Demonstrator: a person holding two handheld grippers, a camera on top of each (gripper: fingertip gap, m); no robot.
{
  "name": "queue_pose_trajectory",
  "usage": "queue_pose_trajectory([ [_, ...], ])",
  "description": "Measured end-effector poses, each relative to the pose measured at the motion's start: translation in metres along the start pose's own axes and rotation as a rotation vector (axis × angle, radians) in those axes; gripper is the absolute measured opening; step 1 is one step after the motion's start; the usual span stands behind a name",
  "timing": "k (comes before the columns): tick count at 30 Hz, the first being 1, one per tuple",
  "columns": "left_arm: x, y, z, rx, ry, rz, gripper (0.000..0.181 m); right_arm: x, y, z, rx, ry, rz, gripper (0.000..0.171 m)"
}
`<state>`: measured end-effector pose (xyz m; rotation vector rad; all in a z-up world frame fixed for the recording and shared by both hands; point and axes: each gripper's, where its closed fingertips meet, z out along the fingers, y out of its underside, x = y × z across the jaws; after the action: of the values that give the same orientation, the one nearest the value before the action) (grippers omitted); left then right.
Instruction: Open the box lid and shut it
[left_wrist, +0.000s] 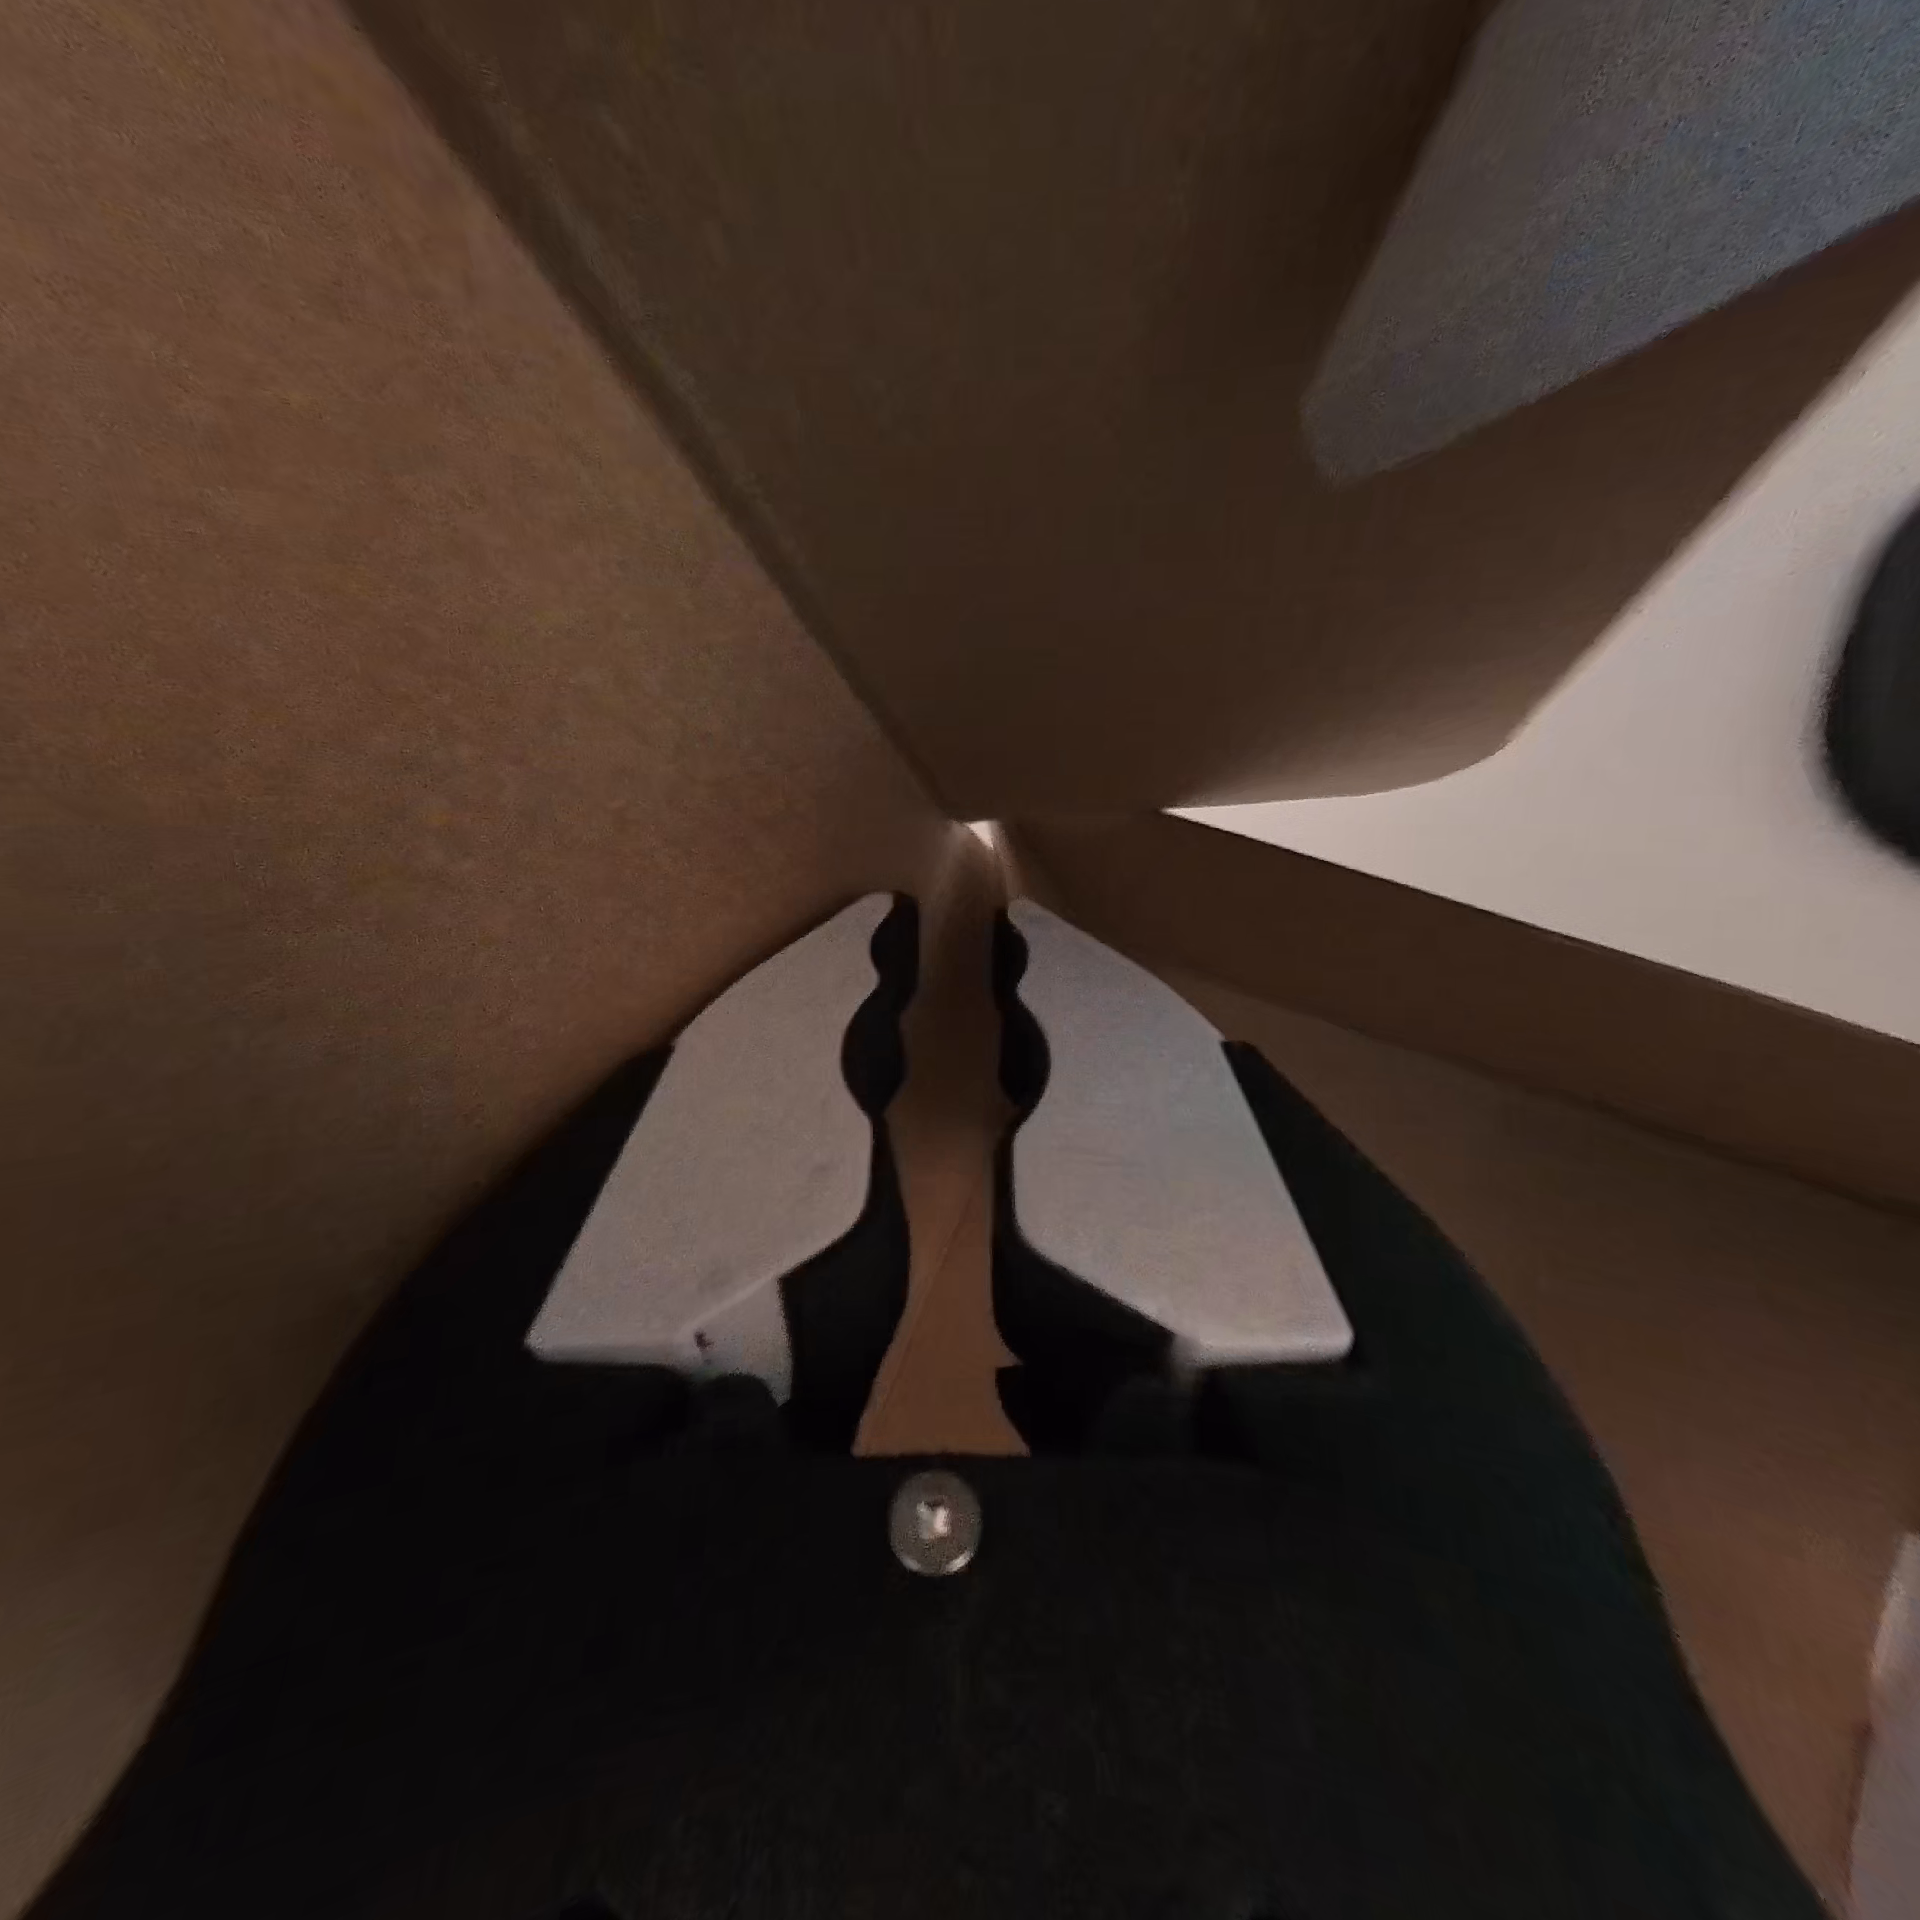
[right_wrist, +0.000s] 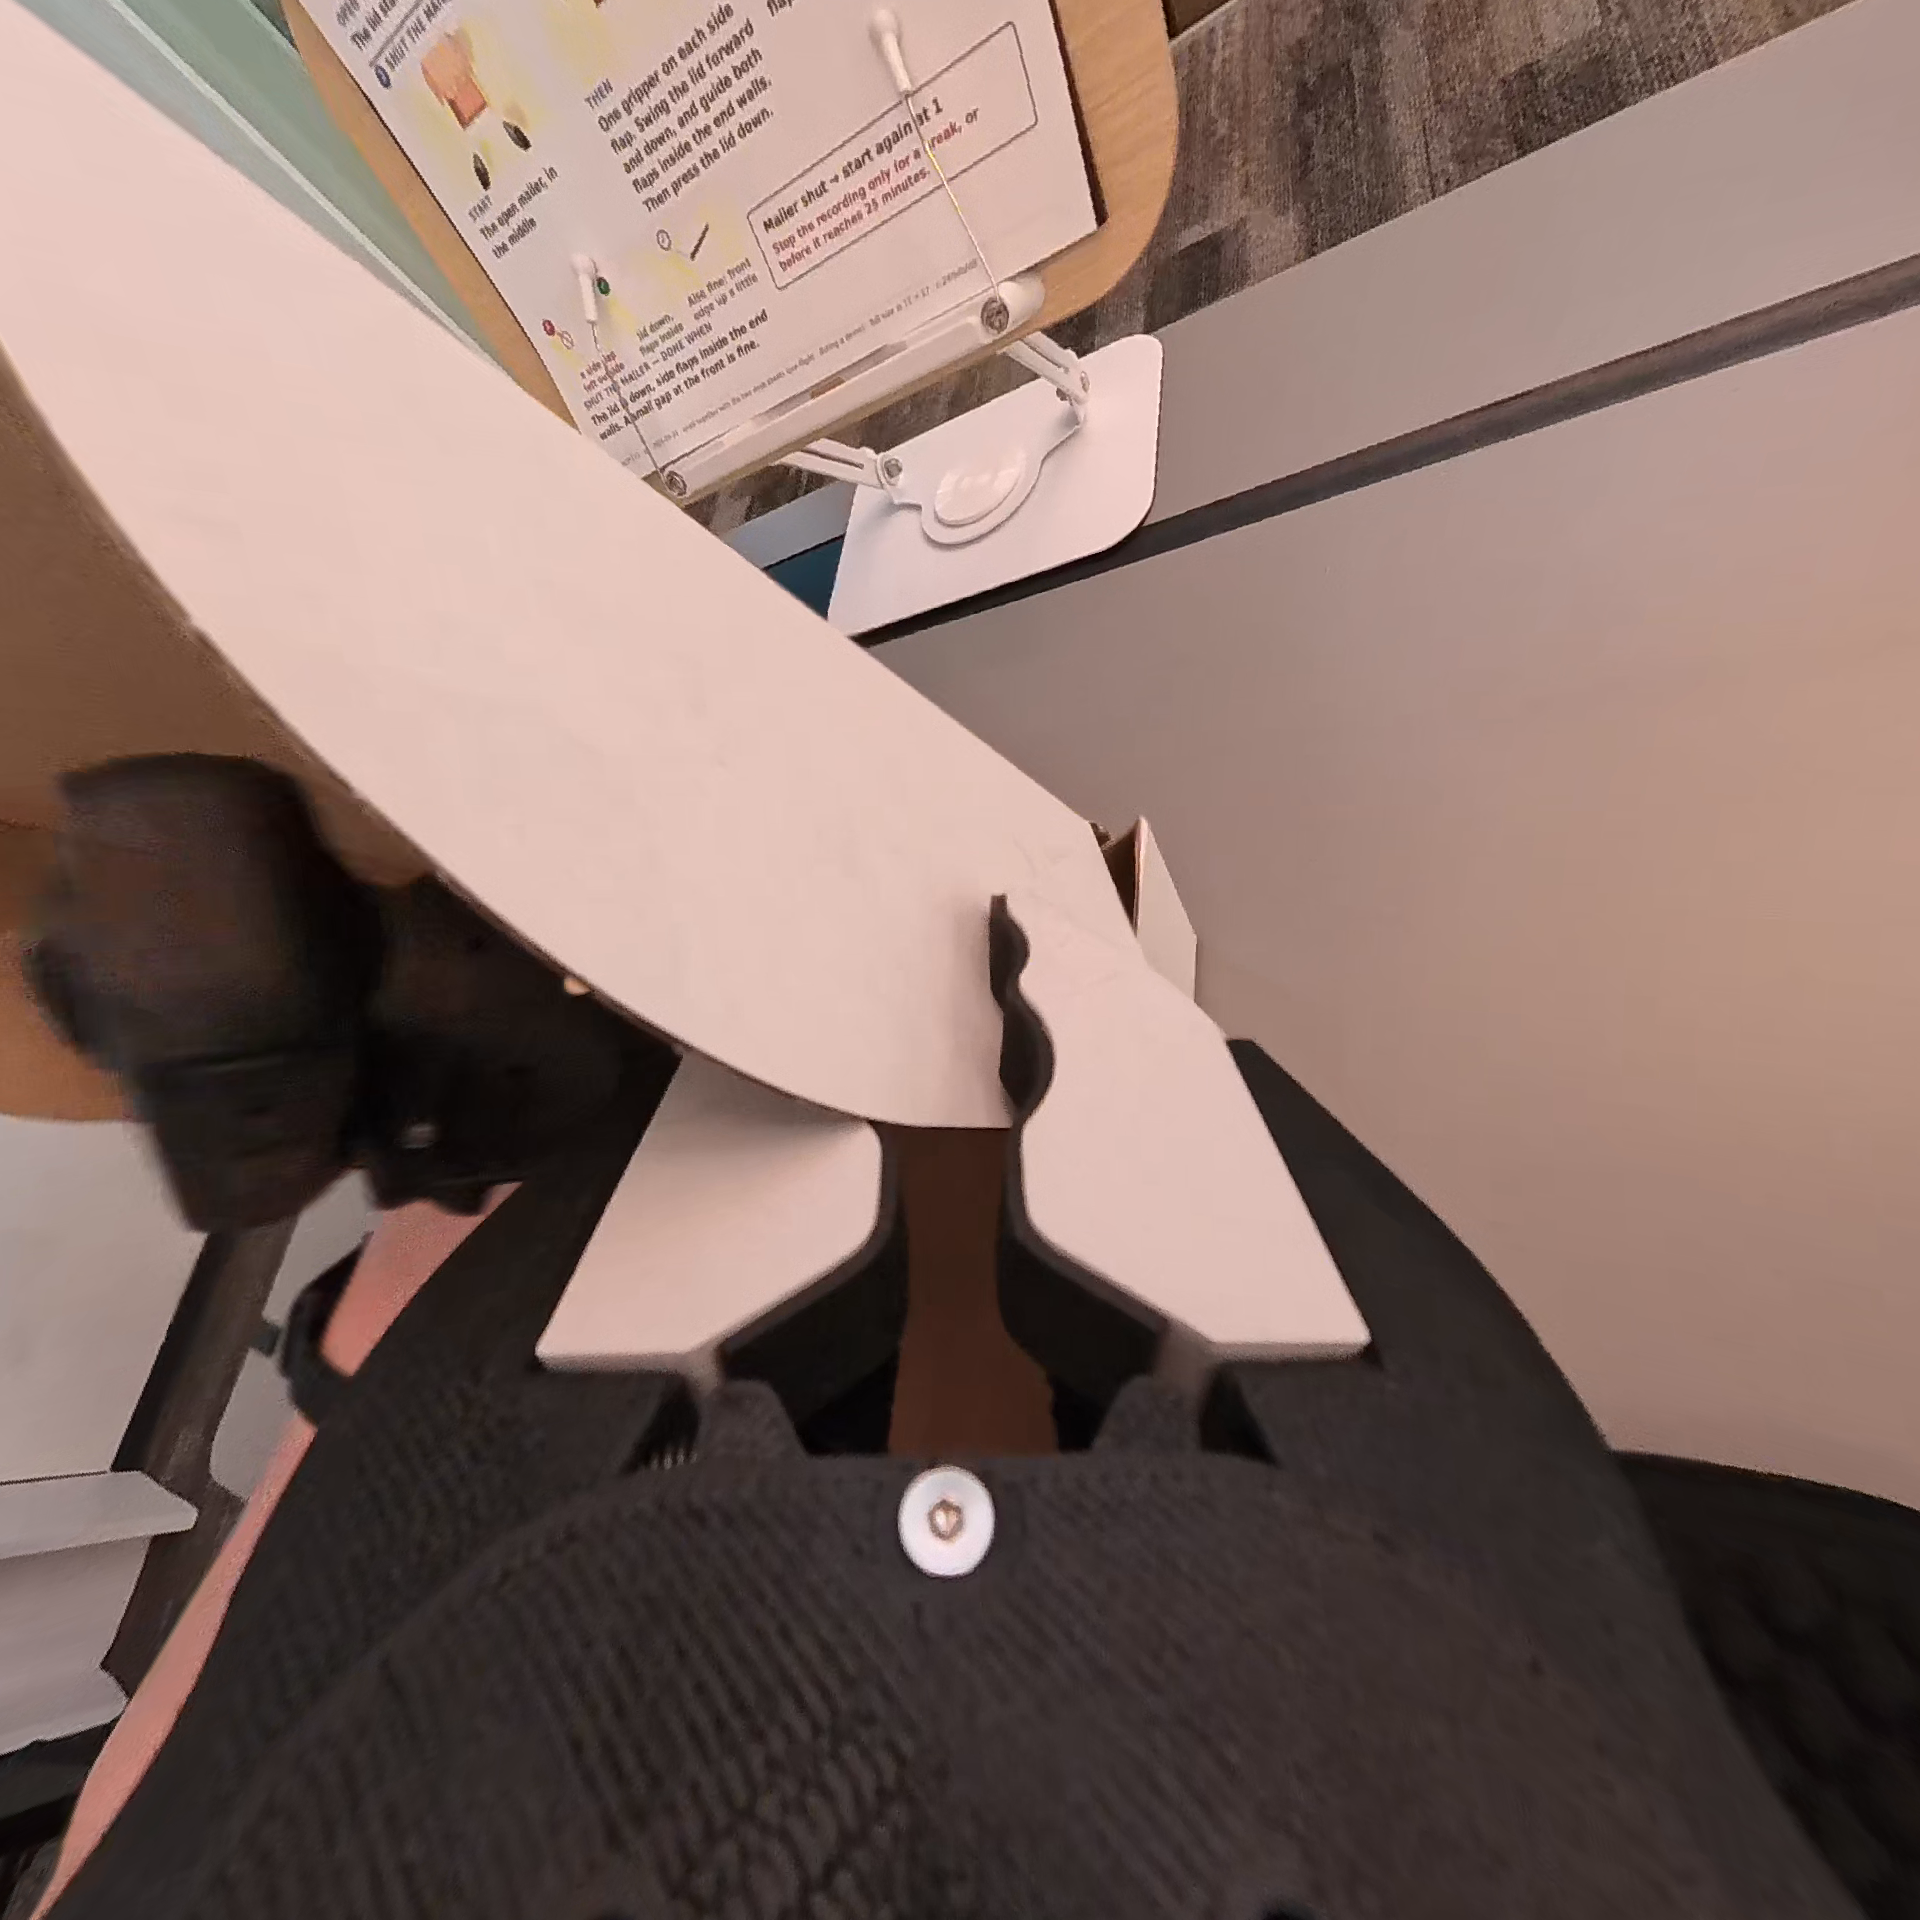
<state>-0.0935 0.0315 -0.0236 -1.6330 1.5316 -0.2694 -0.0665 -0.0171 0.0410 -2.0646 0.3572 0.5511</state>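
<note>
My left tool (left_wrist: 956, 914) is pushed deep into the brown box (left_wrist: 312, 727), its fingers (left_wrist: 878, 1039) narrowed to a thin slot with cardboard showing in the gap; I cannot tell whether they pinch it. That view shows only brown walls meeting at a corner, a strip of white surface (left_wrist: 1662, 748) to the right and a dark blur at the edge. No contents show.

Only the right view shows the outside. My right tool (right_wrist: 945, 1039) is clenched on the pale lid flap (right_wrist: 540, 675), which covers the left finger; the right finger (right_wrist: 1023, 997) lies on top of it. The lid sweeps up to the left, brown underneath. My left tool (right_wrist: 218, 987) appears there as a dark blur beneath the lid. Farther back, a printed sheet (right_wrist: 748, 187) leans on a wooden stand (right_wrist: 1132, 208) with a white base, on the grey surface (right_wrist: 1507, 831).
</note>
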Motion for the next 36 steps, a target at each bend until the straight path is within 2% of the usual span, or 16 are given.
queue_pose_trajectory([
  [1,0.01,-0.002,-0.008,0.005,0.086,-0.022,0.01,0.0,0.001,0.001,-0.008,-0.003,0.0,0.013],
  [4,0.06,0.011,-0.029,-0.098,0.423,-0.098,0.005,-0.001,0.0,0.003,-0.01,-0.013,-0.001,0.013],
  [6,0.079,0.024,-0.029,-0.149,0.476,-0.064,0.001,-0.002,0.0,0.004,-0.011,-0.009,-0.006,0.013],
  [8,0.078,0.042,-0.018,-0.211,0.4,-0.017,0.0,-0.004,0.0,0.004,-0.014,-0.006,-0.005,0.013],
  [12,0.043,0.071,0.011,-0.324,0.127,-0.024,0.0,-0.009,-0.001,0.003,-0.025,-0.004,0.004,0.013],
  [16,0.014,0.061,0.015,-0.248,-0.022,-0.037,0.0,-0.013,-0.001,0.001,-0.039,-0.015,0.027,0.014],
  [21,-0.002,0.059,0.017,-0.202,-0.058,-0.155,0.0,-0.023,-0.003,-0.001,-0.054,-0.017,0.037,0.016],
  [25,-0.012,0.07,0.021,-0.244,-0.114,-0.144,0.0,-0.028,-0.002,0.0,-0.038,-0.03,0.084,0.017],
  [31,-0.013,0.075,0.026,-0.264,-0.123,-0.137,0.0,-0.027,-0.001,0.009,0.02,-0.008,0.167,0.019],
  [36,-0.014,0.075,0.029,-0.248,-0.108,-0.183,0.0,-0.033,-0.005,0.014,0.0,-0.012,0.201,0.02],
])
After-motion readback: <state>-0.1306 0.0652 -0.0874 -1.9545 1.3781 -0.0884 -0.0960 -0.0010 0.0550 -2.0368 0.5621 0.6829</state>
